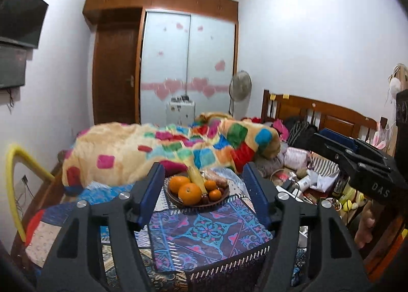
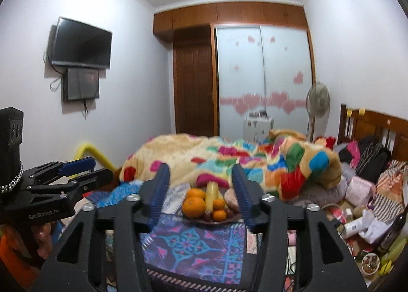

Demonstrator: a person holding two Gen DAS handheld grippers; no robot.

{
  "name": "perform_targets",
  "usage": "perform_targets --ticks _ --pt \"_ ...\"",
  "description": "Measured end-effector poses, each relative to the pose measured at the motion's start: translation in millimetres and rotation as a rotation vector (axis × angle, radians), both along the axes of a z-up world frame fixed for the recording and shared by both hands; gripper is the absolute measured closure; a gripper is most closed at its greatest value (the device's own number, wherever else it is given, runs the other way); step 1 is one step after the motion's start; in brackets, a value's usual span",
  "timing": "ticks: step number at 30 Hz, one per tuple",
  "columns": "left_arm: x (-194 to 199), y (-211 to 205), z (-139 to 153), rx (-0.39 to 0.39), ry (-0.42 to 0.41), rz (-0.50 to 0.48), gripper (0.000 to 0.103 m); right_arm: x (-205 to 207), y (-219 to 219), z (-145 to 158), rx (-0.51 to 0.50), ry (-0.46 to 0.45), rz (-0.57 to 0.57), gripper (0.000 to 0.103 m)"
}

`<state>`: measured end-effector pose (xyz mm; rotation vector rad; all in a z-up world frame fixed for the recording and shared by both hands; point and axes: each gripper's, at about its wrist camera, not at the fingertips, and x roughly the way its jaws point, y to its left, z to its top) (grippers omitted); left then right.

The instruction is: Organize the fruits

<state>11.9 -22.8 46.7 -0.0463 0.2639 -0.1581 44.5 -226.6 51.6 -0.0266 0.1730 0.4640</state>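
Two tools in view, both raised above the patterned tabletop [image 1: 204,238] and pointing toward the bed. Left tool [image 1: 204,190]: blue pads stand apart, nothing between them. Right tool [image 2: 200,190]: pads likewise apart, gap empty. Each shows at the edge of the other's view, clear of the fruit.

Fruit sits together on a dark shallow plate [image 1: 178,201] at the far part of the tabletop, near the bed's edge. Large orange [image 1: 189,193] at the plate's front, a second one [image 1: 178,184] just behind it and touching. Two small mandarins [image 1: 215,194] to the right of the big pair. Pale yellow banana [image 1: 195,179] lies across the middle, pointing away. Small dark red fruits [image 1: 205,199] at the front rim, kind unclear. A pinkish item at the far right of the plate, blurred.

Behind: multicoloured blanket [image 1: 158,154] heaped on the bed, standing fan [image 1: 240,86], wardrobe with heart decals [image 1: 188,62].
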Motion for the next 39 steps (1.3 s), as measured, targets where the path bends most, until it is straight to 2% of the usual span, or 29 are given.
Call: perform_targets --ticks 2,3,5,6,11,14,39 --pt "-12 2 3 0.008 -0.031 0.008 0.03 -6 5 0 0.004 -0.014 -0.004 0.041" --pt "-19 3 5 0.021 -0.055 0.019 0.021 -8 6 -1 0.003 -0.02 -0.009 0.039" --pt "-29 4 6 0.033 -0.093 0.045 0.006 -11 9 -1 0.003 -0.035 -0.022 0.029" --pt "-33 4 6 0.031 -0.105 0.054 0.003 -14 9 -1 0.003 -0.041 -0.029 0.027" --pt "-36 7 4 0.02 -0.111 0.062 0.001 -18 11 -3 0.018 -0.059 -0.046 0.008" --pt "-36 9 3 0.017 -0.114 0.068 0.0 -24 7 -3 0.021 -0.077 -0.072 0.001" --pt "-33 9 -4 0.014 -0.106 0.07 0.0 -36 5 -6 0.036 -0.074 -0.085 0.0"
